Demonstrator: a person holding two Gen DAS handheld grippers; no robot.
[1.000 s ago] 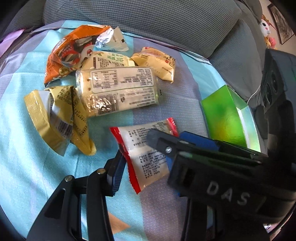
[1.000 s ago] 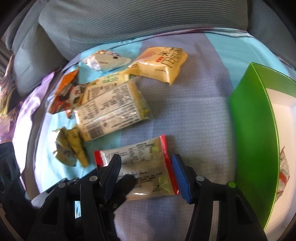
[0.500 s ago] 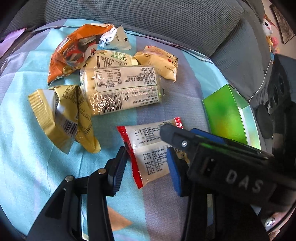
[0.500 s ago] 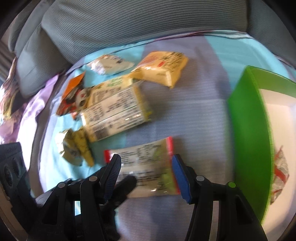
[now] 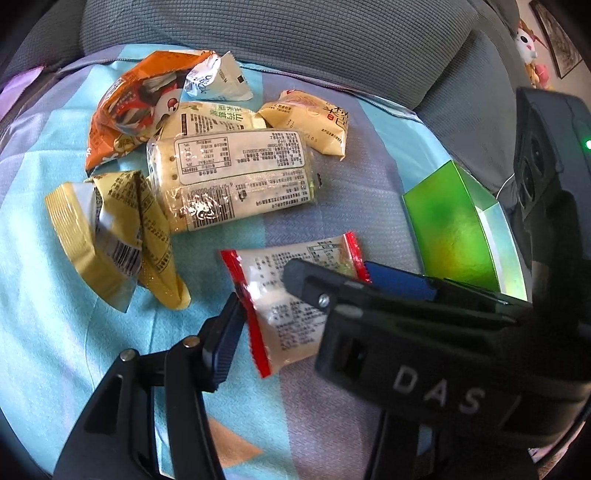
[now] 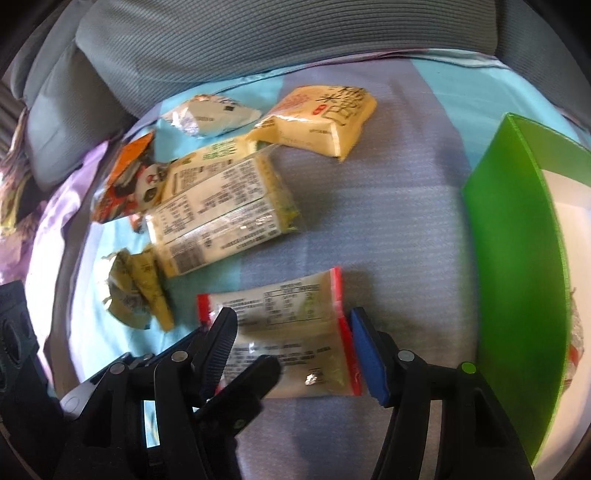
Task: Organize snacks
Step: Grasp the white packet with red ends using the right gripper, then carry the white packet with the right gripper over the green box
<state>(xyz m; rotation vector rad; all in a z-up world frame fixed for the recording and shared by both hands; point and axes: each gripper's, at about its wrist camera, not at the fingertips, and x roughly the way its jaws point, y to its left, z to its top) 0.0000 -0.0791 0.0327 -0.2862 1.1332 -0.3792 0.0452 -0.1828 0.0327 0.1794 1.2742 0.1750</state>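
Both grippers, left & right, spread wide, straddle red-edged snack pkt w/o gripping.

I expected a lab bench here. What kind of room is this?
Probably a home living room: grey sofa cushions, a striped cloth spread over the seat, and a plush toy beneath a framed picture.

Grey ribbed sofa cushions, blue and lilac striped cover, framed picture, bright sunlight
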